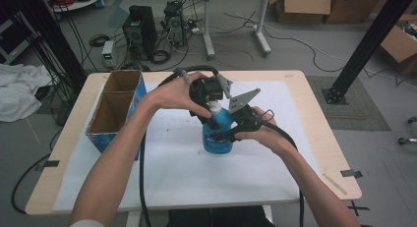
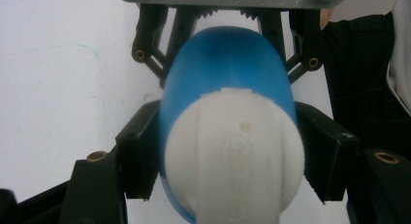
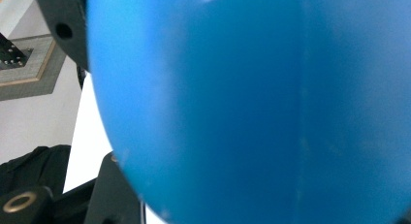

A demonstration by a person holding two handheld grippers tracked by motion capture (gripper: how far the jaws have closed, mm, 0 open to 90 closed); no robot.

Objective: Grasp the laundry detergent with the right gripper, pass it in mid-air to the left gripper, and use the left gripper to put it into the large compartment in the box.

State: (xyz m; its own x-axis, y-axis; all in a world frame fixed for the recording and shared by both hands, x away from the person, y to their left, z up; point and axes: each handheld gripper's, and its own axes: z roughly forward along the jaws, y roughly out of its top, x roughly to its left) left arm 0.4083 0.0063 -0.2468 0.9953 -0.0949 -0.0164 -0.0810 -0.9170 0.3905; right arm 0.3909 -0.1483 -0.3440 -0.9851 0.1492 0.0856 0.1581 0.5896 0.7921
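The left gripper (image 1: 210,105) comes down from above, its jaws pressed against both sides of the white cap (image 2: 235,153) of the blue bottle (image 1: 218,131). The right gripper (image 1: 235,131) has its jaws clamped tight on the bottle's blue body from the side. The bottle stands upright near the middle of the white-covered surface (image 1: 172,173), with an open cardboard box (image 1: 115,106) by the left edge.

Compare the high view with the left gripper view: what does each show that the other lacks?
High view: the open cardboard box left of the bottle, the wooden table, and both forearms.

Left gripper view: the left gripper with its black jaws pressed on the white ribbed cap.

Shared: the blue plastic bottle on the white sheet, with the right gripper gripping its body.
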